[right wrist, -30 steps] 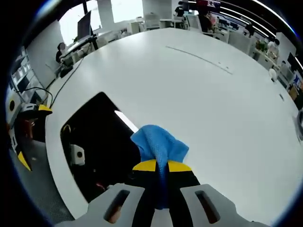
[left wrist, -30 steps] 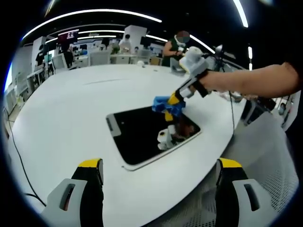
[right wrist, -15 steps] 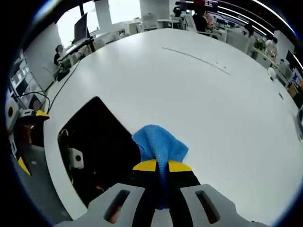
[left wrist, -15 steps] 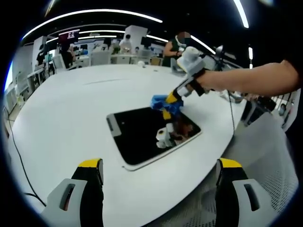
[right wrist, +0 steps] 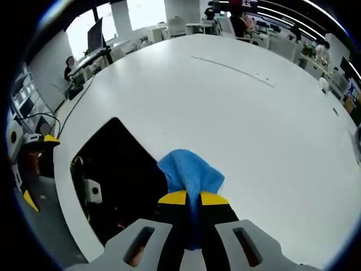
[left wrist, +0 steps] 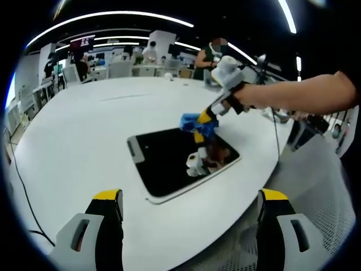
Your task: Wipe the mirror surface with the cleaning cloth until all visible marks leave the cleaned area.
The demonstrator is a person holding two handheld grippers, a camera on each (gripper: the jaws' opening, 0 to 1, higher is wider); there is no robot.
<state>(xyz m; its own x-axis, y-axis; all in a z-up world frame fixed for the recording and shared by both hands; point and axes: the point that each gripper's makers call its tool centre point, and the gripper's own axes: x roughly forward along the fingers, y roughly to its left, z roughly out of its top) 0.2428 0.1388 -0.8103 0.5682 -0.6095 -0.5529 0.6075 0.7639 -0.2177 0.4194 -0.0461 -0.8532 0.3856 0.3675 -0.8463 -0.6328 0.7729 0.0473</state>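
Right tool [right wrist: 190, 199] clamped on cloth [right wrist: 189, 172]

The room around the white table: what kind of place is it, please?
Probably an open-plan office or lab. Behind the large white table stand rows of desks with monitors, long ceiling light strips run overhead, and people work in the background.

The mirror [left wrist: 175, 161], a dark rectangle with a white rim, lay flat on the white table [left wrist: 79, 141] near its edge. The blue cloth [right wrist: 189, 172], bunched up, sat at the mirror's far edge, overlapping both its rim and the table.
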